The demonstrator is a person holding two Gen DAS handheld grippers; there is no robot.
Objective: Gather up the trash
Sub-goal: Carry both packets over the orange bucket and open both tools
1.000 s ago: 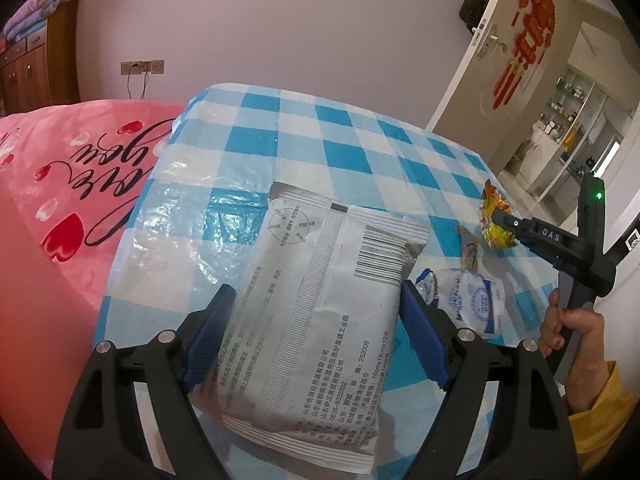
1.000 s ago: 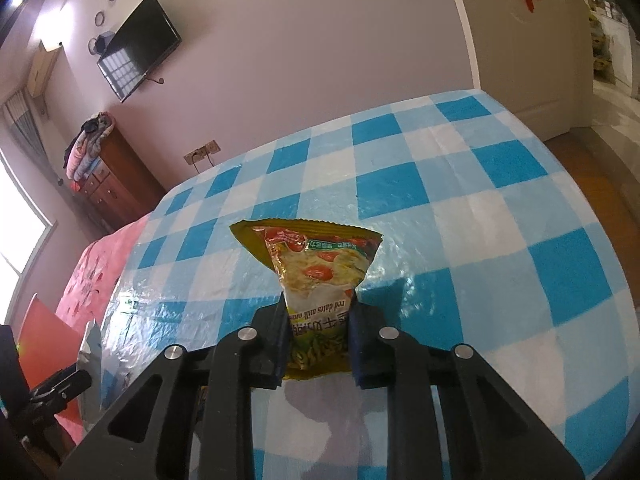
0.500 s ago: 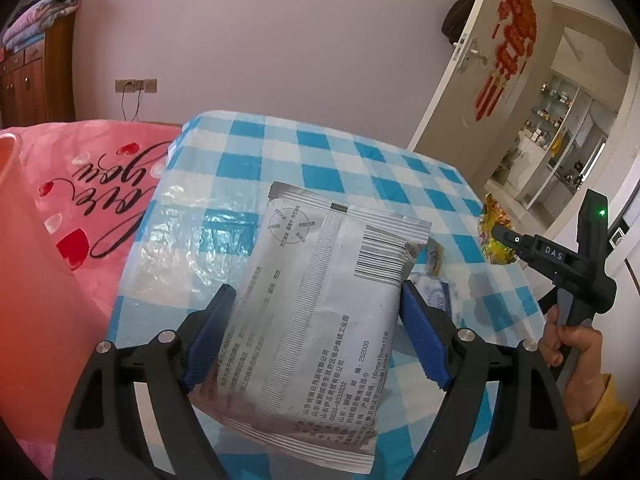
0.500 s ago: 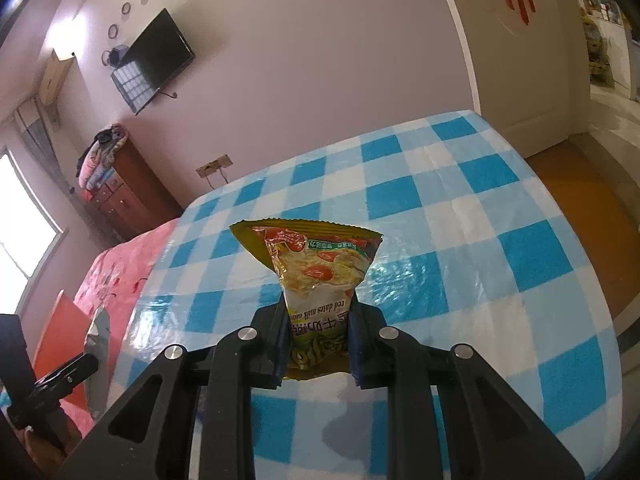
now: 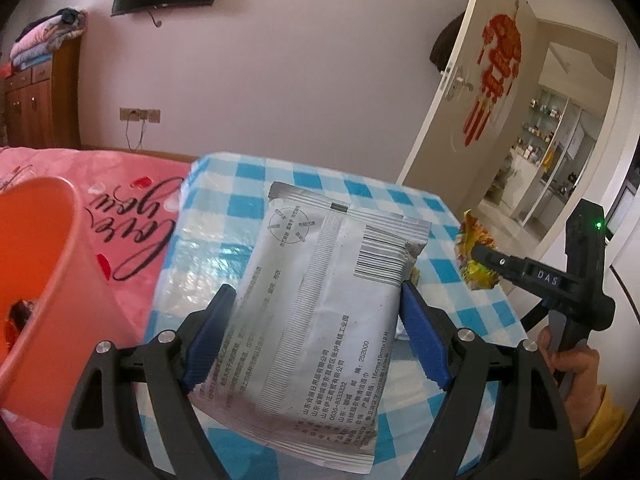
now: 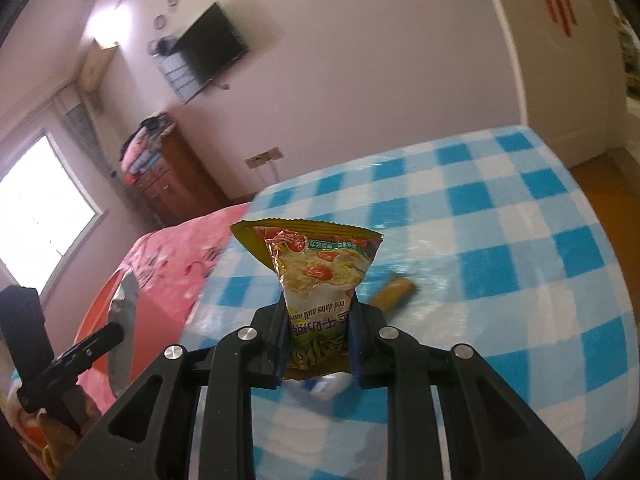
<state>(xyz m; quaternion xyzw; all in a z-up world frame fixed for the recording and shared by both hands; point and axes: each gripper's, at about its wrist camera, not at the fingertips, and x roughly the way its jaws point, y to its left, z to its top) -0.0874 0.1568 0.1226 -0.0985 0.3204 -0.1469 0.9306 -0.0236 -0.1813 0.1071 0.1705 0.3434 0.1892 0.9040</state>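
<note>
1. Compared with a second earlier, more wall, television and door are seen in both wrist views, and less of the checked tablecloth (image 5: 224, 216); both grippers are seen higher above it.
2. An orange plastic bucket (image 5: 48, 264), absent from the left view a second ago, is now seen at its left edge, beside the pink bedspread (image 5: 132, 216).
3. The silver foil packet (image 5: 320, 312), flat, rectangular and printed with a barcode, is clamped across its width between the widely spread blue pads of the left gripper (image 5: 316, 332), as before.
4. The crinkled yellow snack wrapper (image 6: 320, 280) is pinched at its lower end by the narrowly closed right gripper (image 6: 319, 344), unchanged.
5. A small brown wrapper (image 6: 394, 294) and a white one (image 6: 326, 386) are left on the glossy cloth.
</note>
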